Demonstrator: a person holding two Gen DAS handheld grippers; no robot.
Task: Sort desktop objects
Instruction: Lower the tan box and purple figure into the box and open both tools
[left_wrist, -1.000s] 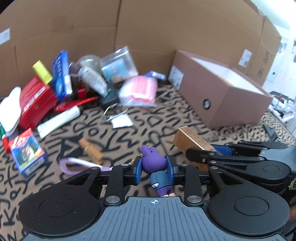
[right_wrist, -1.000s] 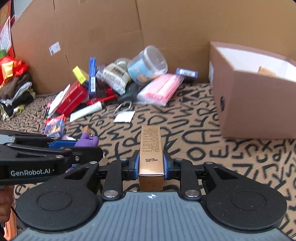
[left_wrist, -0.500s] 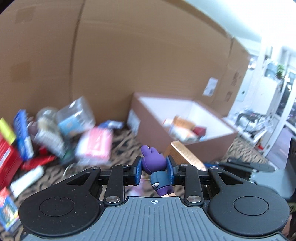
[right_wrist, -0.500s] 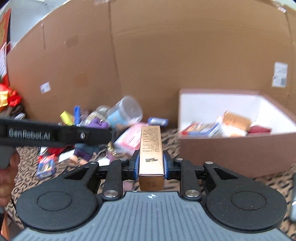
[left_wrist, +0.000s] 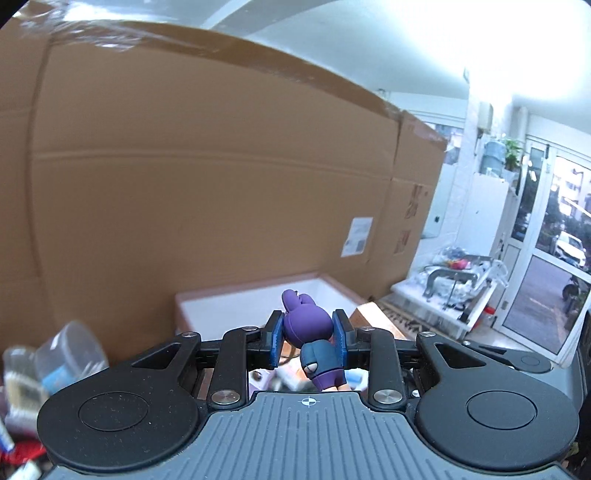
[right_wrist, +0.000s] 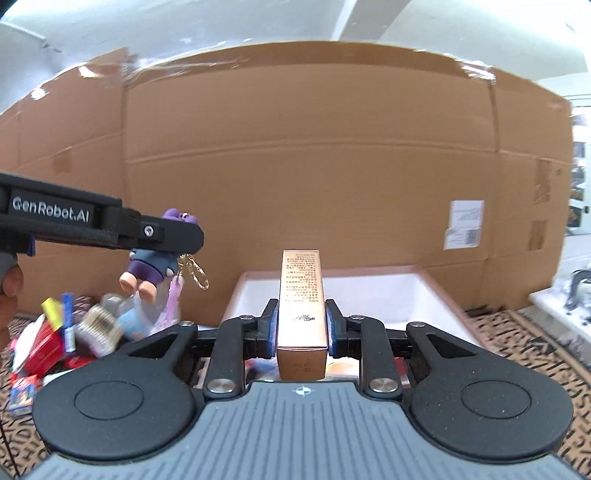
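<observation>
Only from the right wrist: gold keyring (right_wrist: 192, 271) under left tool's (right_wrist: 177, 236) clamped purple figure (right_wrist: 155, 266); right tool (right_wrist: 302, 330) clamped on gold box (right_wrist: 302, 306).

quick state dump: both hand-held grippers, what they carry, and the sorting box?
Left hand-held gripper: shut on purple figure.
Purple figure: clamped, feet hanging, keychain dangling.
Right hand-held gripper: shut on gold box.
Gold box: clamped lengthwise, in the air.
Sorting box: open-topped, on the table.
</observation>
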